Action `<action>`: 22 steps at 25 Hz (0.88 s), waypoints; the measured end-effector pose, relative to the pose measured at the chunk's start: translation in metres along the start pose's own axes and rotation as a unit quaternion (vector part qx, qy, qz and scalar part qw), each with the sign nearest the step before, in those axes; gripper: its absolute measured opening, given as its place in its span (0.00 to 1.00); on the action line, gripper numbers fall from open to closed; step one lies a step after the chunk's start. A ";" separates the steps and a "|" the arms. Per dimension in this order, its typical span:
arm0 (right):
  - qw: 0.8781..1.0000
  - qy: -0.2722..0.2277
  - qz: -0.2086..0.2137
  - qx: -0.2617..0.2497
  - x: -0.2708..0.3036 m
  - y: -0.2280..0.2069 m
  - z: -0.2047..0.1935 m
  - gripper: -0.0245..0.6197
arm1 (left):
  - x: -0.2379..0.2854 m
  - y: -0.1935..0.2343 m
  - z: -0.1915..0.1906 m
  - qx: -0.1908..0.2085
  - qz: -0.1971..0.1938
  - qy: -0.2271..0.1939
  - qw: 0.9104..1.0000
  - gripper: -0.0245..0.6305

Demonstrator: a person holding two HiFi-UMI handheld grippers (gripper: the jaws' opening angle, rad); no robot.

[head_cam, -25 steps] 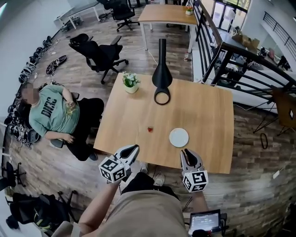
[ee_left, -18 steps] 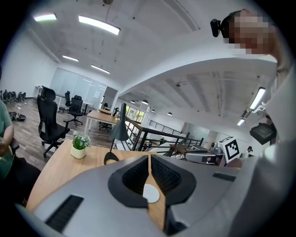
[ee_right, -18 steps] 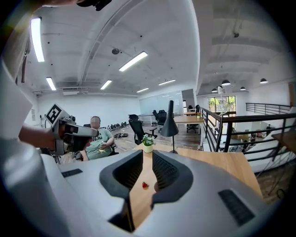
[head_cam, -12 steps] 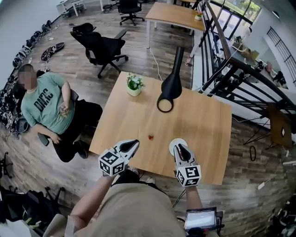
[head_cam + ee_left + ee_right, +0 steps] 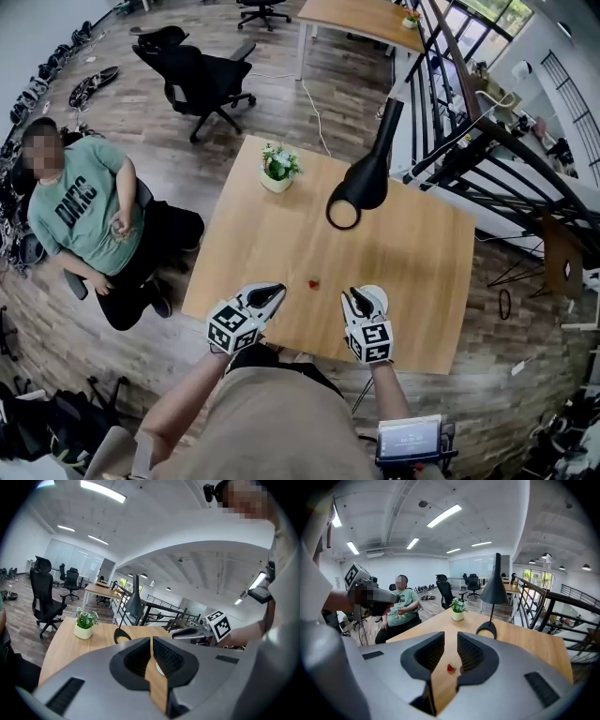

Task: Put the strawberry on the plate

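Claws empty: right claw (image 5: 355, 296) slightly apart, left claw (image 5: 277, 291) closed.

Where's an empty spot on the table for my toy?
Bare table right of the lamp base, and on the left between plant pot and left gripper. Crowded at the front: strawberry, plate, right gripper.

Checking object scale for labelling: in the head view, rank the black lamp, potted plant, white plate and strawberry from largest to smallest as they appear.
1. black lamp
2. potted plant and white plate: these look alike, and the right gripper partly hides the plate, so they are left unranked
3. strawberry
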State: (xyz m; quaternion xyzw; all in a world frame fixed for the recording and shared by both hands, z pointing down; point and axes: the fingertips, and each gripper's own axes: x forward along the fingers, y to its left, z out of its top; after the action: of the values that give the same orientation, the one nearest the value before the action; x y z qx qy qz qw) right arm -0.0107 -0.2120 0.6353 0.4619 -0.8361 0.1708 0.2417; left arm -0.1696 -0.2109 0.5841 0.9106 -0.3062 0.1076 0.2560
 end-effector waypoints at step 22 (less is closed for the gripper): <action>0.969 0.214 0.088 -0.088 0.161 0.018 -0.156 0.25 | 0.036 0.039 -0.027 0.024 0.004 0.087 0.996 0.04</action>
State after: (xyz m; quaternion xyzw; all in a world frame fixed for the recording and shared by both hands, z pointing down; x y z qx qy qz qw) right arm -0.0614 -0.2340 0.8529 0.3158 -0.8143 0.2120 0.4384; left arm -0.1659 -0.2414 0.6352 0.9023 -0.2840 0.1951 0.2591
